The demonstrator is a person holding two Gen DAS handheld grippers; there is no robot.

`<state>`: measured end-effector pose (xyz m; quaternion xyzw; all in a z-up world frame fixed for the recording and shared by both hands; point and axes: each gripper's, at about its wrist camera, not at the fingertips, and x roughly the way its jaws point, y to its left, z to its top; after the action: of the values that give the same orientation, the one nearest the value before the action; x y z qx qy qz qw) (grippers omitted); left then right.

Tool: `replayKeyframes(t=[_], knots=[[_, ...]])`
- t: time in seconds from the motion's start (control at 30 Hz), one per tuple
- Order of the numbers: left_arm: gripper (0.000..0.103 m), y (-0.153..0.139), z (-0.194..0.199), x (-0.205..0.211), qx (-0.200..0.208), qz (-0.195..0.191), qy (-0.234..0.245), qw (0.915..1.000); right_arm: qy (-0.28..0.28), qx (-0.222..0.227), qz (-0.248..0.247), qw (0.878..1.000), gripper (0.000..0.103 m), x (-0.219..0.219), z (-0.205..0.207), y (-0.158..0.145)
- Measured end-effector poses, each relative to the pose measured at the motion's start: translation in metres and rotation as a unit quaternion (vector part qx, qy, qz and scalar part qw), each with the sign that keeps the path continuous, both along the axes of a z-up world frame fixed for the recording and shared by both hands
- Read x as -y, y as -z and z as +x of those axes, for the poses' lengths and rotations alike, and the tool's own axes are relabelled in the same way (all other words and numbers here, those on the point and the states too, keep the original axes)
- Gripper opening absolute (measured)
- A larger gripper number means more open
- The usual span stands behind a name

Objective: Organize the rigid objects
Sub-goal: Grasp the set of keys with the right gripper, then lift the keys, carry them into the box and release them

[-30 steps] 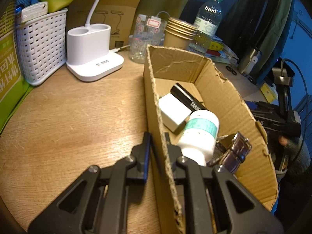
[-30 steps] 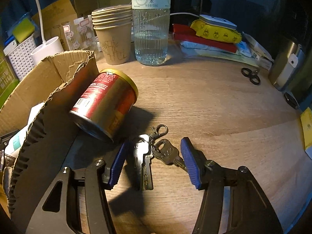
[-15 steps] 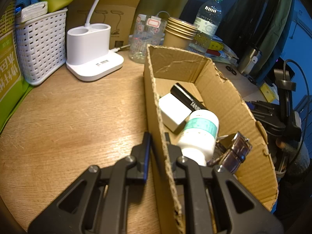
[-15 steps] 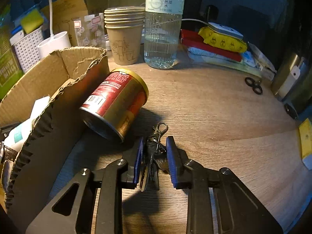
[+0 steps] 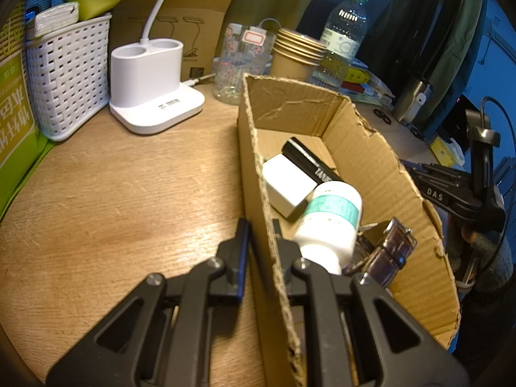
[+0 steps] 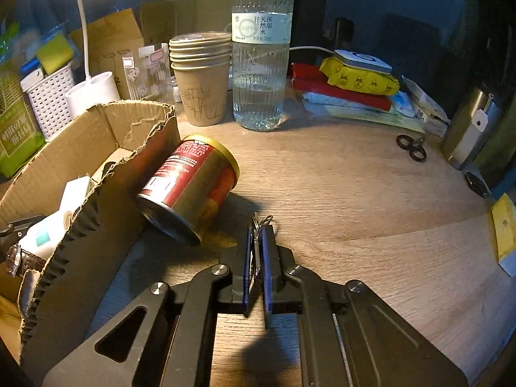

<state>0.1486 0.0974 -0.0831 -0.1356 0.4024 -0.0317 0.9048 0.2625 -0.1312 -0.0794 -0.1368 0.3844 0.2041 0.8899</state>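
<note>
The right hand-held gripper [image 6: 258, 242], low centre of the frame, has just been closing and now pinches the keys [image 6: 257, 225]; the can [image 6: 190, 190] lies left of it. The left hand-held gripper [image 5: 259, 235] clamps the cardboard box [image 5: 258, 148] wall at lower centre.

Left gripper [image 5: 260, 225] angled down toward the table, jaws nearly together and clamped across the near wall of the box [image 5: 364, 148], one blue-padded finger outside, the other inside. Right gripper [image 6: 258, 229] likewise pitched downward, tips low over the table; its jaws have just been closing and now pinch the keys [image 6: 257, 242] between the blue pads, a ring and clip poking out past the tips. In the left view, the right gripper's black frame shows at the far right edge, beyond the box.
</note>
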Motion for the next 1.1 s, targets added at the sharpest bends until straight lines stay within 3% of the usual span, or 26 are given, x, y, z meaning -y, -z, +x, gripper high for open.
replayKeyframes(t=[0.57,1.1], knots=[[0.012,0.0,0.001,0.0,0.0,0.0,0.0,1.0,0.008,0.024,0.034,0.999,0.007,0.014,-0.011,-0.025],[0.012,0.0,0.001,-0.001,-0.001,0.0,0.0,1.0,-0.027,0.073,0.045,0.996,0.007,-0.007,-0.044,-0.07]])
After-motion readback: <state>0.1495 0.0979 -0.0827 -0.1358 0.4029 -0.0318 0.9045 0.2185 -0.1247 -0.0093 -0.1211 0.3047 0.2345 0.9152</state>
